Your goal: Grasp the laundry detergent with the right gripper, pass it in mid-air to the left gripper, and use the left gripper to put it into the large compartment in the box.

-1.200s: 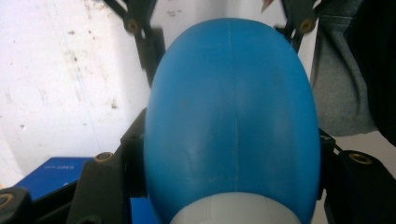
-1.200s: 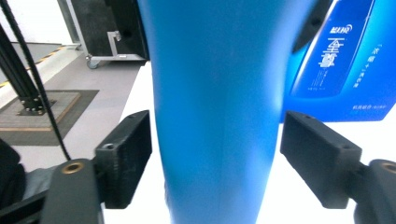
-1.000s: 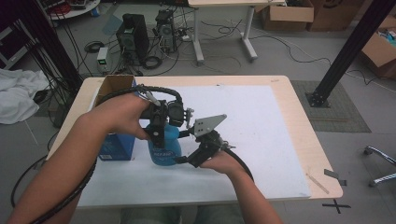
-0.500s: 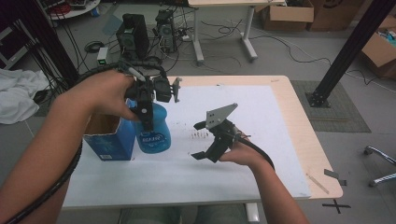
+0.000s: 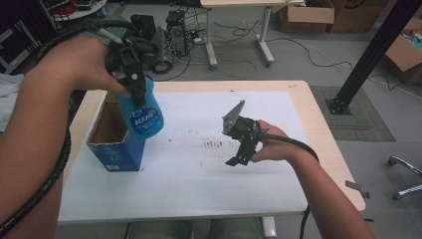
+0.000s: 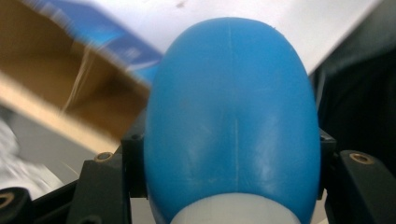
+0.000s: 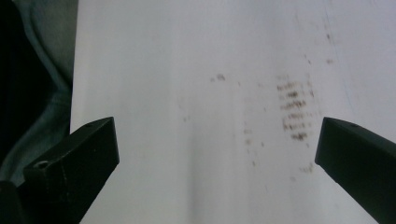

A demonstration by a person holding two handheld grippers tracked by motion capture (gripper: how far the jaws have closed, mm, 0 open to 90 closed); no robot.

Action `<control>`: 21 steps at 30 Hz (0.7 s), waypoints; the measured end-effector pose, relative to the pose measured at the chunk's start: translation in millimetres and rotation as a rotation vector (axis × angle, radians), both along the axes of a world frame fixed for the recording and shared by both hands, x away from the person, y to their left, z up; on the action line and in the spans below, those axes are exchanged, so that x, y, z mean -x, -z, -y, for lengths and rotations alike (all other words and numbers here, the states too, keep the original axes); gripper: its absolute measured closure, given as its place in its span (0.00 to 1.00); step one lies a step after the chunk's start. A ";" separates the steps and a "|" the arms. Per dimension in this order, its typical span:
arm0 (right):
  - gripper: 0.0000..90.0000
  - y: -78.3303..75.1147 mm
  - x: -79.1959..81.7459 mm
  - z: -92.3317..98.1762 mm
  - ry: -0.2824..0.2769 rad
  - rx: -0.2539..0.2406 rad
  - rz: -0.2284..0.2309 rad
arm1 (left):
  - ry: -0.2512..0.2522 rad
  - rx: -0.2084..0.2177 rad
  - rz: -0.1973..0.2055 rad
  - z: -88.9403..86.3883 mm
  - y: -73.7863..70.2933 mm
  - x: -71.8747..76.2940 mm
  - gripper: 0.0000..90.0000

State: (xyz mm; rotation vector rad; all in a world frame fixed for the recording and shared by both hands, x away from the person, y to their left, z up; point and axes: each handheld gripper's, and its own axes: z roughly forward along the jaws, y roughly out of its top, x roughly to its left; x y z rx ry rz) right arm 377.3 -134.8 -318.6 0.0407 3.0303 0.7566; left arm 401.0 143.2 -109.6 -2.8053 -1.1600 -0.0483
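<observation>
Blue bottle (image 5: 144,112) hangs clamped in the left gripper (image 5: 130,69) jaws above the open box (image 5: 115,144); right gripper (image 5: 240,149) jaws have just spread wide, empty, over the stained bench (image 5: 209,174).

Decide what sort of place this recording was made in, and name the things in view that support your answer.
Probably a lab or workshop rather than a home. Computer towers stand on a bare floor among loose cables, cardboard boxes sit behind a second desk, and a black metal frame strut rises beside the table.
</observation>
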 end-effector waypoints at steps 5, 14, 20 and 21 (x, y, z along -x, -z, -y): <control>0.00 -15.2 -1.8 10.6 0.007 0.088 0.000 | -0.223 -0.012 0.014 -26.1 -19.1 -7.2 0.43; 0.00 -21.9 1.5 16.7 -0.028 0.226 -0.039 | -0.552 0.030 0.016 -71.0 -38.7 -11.2 0.43; 0.00 -30.8 2.7 19.8 -0.029 0.266 -0.065 | -0.651 0.048 0.012 -90.6 -33.1 -15.5 0.43; 0.00 -32.0 2.8 19.9 -0.030 0.284 -0.073 | -0.659 0.049 0.012 -92.3 -31.1 -16.3 0.43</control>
